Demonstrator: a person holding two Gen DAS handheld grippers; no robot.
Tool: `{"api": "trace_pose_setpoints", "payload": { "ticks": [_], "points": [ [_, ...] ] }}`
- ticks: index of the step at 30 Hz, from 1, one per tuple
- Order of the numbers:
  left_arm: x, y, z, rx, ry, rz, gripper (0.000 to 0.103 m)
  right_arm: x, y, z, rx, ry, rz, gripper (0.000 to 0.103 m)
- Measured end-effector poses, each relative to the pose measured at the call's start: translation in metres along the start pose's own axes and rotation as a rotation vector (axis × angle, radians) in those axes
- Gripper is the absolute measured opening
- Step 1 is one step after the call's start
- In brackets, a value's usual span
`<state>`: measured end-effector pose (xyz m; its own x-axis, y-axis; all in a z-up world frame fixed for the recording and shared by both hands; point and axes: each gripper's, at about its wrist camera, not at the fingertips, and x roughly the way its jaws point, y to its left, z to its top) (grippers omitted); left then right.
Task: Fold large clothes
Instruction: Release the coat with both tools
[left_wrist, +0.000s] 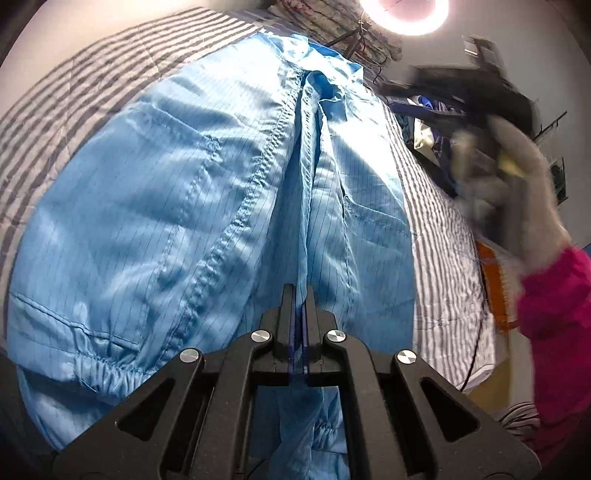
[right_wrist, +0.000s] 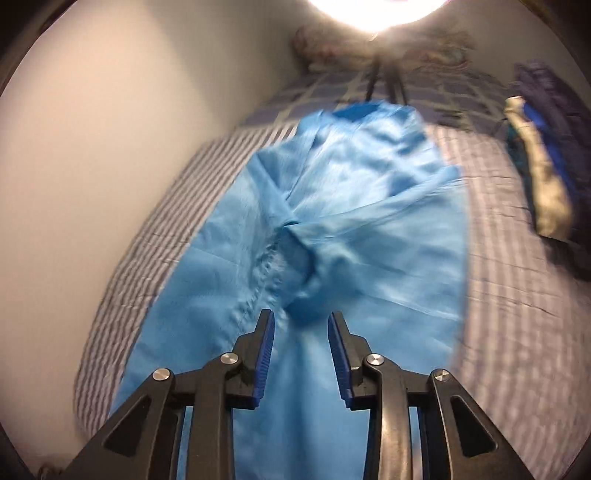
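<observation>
A large light-blue garment (left_wrist: 184, 206) with thin dark pinstripes, stitched seams and an elastic cuff lies spread lengthwise on a striped bed. My left gripper (left_wrist: 300, 291) is shut on a raised fold of its fabric near the lower middle. The garment also shows in the right wrist view (right_wrist: 351, 229), blurred. My right gripper (right_wrist: 301, 317) is open and empty, held just above the garment's lower middle. It appears in the left wrist view (left_wrist: 491, 155) as a blurred dark shape held by a gloved hand with a pink sleeve, up at the right.
The bed has a grey-and-white striped cover (left_wrist: 439, 236), (right_wrist: 517, 314). A plain wall (right_wrist: 92, 184) runs along its left side. A pile of clothes (right_wrist: 543, 166) lies at the bed's right edge. A bright ring light (left_wrist: 402, 14) on a stand is at the far end.
</observation>
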<state>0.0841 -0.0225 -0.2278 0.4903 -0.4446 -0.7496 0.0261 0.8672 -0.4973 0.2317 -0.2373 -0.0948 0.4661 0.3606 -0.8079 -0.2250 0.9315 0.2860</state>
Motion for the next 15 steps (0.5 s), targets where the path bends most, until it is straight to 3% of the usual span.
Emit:
{"api": "trace_pose_setpoints", "payload": {
  "ticks": [3,7,12,15],
  "points": [
    [-0.001,-0.004,0.000,0.026,-0.020,0.035,0.000,-0.041,-0.012,-0.029,-0.009,-0.003,-0.015,0.032],
    [-0.010,-0.001,-0.003,0.019,-0.036,0.048,0.000,-0.073,-0.013,-0.098,-0.002,0.024,0.024,0.032],
    [-0.046,-0.007,-0.004,0.046,-0.056,-0.011,0.000,-0.067,0.005,-0.162,-0.041,0.048,0.026,0.031],
    [-0.078,0.000,0.000,0.071,-0.102,0.002,0.011,-0.047,0.017,-0.183,-0.048,0.060,0.013,0.031]
  ]
}}
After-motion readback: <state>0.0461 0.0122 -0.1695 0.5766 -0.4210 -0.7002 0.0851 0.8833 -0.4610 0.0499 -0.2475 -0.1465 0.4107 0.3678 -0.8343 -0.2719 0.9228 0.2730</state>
